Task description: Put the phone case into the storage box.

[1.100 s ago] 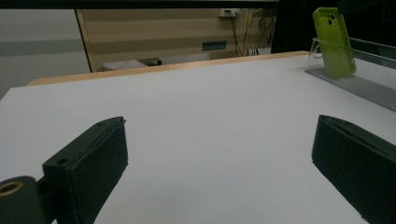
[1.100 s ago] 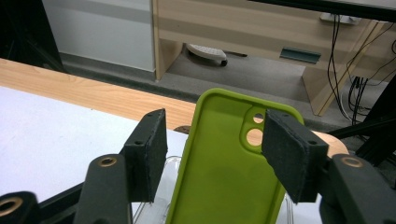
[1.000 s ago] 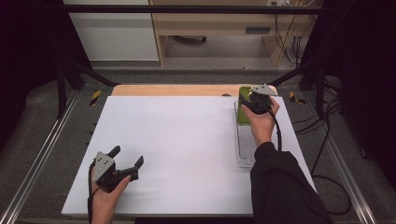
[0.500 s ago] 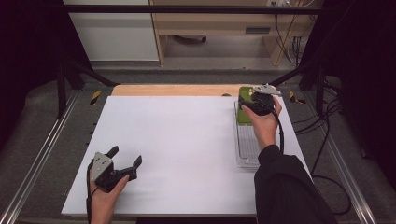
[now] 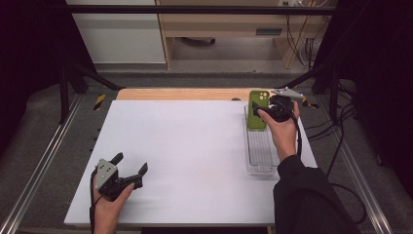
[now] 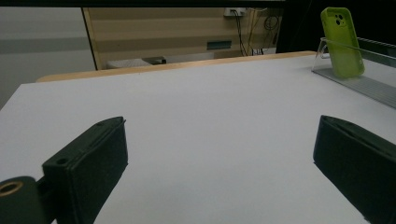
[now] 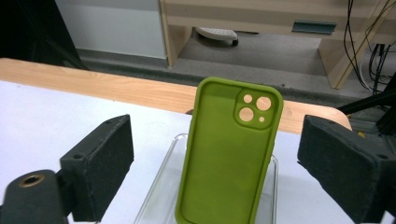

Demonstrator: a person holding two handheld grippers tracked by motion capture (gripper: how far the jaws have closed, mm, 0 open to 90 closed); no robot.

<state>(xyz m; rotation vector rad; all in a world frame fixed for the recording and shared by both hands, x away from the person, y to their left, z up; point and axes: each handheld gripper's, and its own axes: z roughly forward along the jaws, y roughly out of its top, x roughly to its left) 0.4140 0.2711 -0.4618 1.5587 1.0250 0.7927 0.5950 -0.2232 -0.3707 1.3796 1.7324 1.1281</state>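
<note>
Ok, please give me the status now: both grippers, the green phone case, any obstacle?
Left gripper open, low on the white table. Right gripper open, facing green phone case. Case propped upright in clear tray. No obstacle between.

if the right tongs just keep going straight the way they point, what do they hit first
Most likely the green phone case, standing tilted at the far end of the clear tray. It sits centred between the open jaws of the right tongs. How far ahead it is remains unclear.
</note>
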